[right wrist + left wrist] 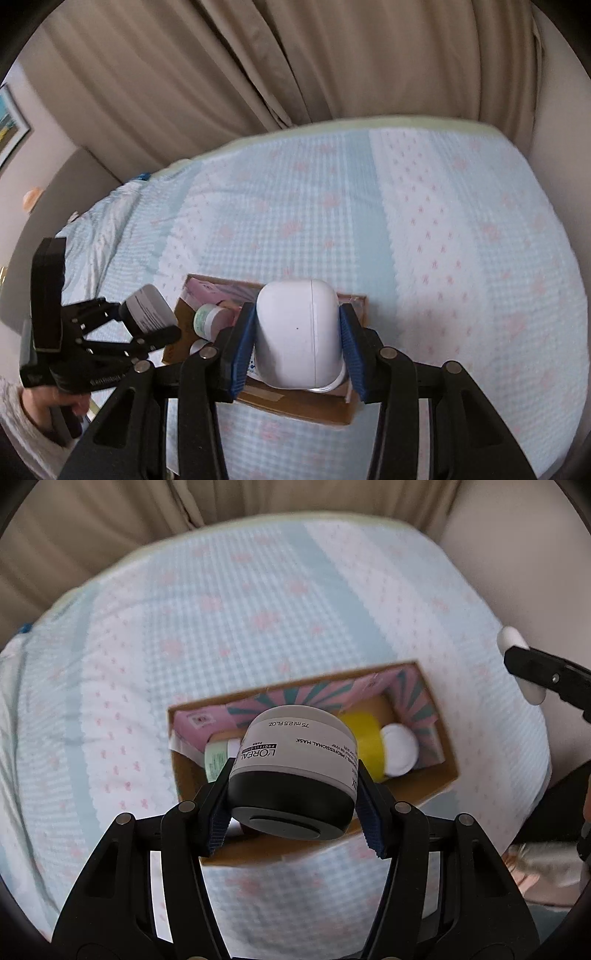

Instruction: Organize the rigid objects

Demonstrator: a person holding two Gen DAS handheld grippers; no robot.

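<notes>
My left gripper (295, 775) is shut on a white and grey cream jar (295, 746) with a black lid, held tilted just above an open cardboard box (188, 775) on the bed. The box holds a yellow bottle (364, 738) with a white cap, a green jar (216, 764), a pink carton (199, 720) and a pink and teal patterned carton (413, 698). My right gripper (297, 314) is shut on a white earbud case (299, 336) over the near part of the box (303, 406). The left gripper (147, 325) with its jar (147, 308) hangs to the left.
The box sits near the front of a bed (443, 229) covered in a blue and white cloth with pink marks. Beige curtains (221, 74) hang behind it. A person's hand and sleeve (44, 402) hold the left tool. The right gripper (532, 672) shows at the left wrist view's right edge.
</notes>
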